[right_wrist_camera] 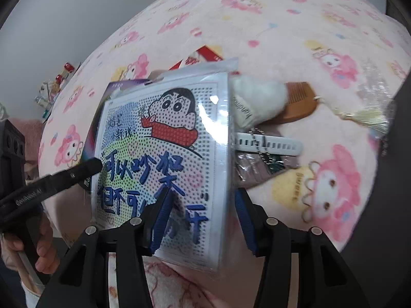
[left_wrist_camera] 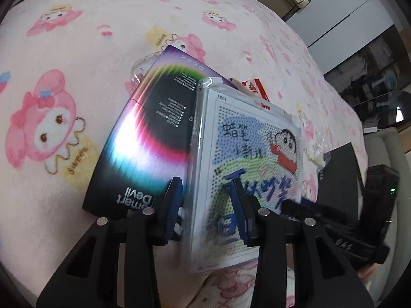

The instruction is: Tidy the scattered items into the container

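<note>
A cartoon bead-art pack (left_wrist_camera: pixel 254 169) in clear plastic stands on edge on the pink blanket, against a dark rainbow box (left_wrist_camera: pixel 151 133). My left gripper (left_wrist_camera: pixel 208 205) has its blue pads on both sides of the pack's edge. My right gripper (right_wrist_camera: pixel 200 220) also straddles the pack (right_wrist_camera: pixel 164 154), one finger (right_wrist_camera: pixel 161 218) in front and one behind its right edge. Whether either clamps it I cannot tell. The left gripper's finger (right_wrist_camera: pixel 64 177) shows in the right wrist view.
Beside the pack lie a white plush (right_wrist_camera: pixel 257 100), a wooden comb (right_wrist_camera: pixel 298 105) with a tassel, a white watch strap (right_wrist_camera: pixel 269 143) and small packets (right_wrist_camera: pixel 257 169). A red and white box (right_wrist_camera: pixel 205 54) lies behind. A clear plastic tub (left_wrist_camera: pixel 140 68) peeks out behind the rainbow box.
</note>
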A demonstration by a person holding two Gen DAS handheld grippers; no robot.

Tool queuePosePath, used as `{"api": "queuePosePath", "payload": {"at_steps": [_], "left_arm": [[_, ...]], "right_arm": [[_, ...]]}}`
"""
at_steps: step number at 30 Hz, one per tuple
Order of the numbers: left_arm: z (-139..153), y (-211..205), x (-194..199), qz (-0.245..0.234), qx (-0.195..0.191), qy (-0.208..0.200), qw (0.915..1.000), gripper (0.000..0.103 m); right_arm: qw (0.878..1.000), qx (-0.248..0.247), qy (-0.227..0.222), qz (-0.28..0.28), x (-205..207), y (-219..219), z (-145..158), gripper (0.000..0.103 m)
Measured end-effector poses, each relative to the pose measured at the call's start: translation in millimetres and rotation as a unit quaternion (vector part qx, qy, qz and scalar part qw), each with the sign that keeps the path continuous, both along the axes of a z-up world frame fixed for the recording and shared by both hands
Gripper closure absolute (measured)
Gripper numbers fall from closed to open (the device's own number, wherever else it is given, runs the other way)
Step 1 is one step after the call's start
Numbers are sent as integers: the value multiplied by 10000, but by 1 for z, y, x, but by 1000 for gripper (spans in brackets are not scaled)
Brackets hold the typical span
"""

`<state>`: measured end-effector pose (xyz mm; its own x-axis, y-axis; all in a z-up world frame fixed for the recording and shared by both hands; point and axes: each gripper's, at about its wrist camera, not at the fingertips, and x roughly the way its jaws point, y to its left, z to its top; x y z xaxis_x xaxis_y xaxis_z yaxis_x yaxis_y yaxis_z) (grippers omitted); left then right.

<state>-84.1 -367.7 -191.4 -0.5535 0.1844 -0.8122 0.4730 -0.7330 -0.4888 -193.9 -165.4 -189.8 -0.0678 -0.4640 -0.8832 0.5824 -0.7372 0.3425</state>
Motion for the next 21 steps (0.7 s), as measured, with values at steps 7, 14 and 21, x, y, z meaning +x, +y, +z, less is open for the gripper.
{"api": "queuePosePath", "payload": {"at_steps": [7, 14, 21], "left_arm": [[31, 17, 7, -195, -290, 164, 9993, 59], [113, 57, 23, -606, -417, 993, 9923, 59], [167, 133, 8, -1286, -493, 1523, 9787, 59]], "right_arm": [[9997, -203, 102, -74, 13, 14, 21, 56], [9959, -550, 659, -280, 41, 61, 91, 58], [9868, -842, 1091, -852, 59, 154, 150, 58]]}}
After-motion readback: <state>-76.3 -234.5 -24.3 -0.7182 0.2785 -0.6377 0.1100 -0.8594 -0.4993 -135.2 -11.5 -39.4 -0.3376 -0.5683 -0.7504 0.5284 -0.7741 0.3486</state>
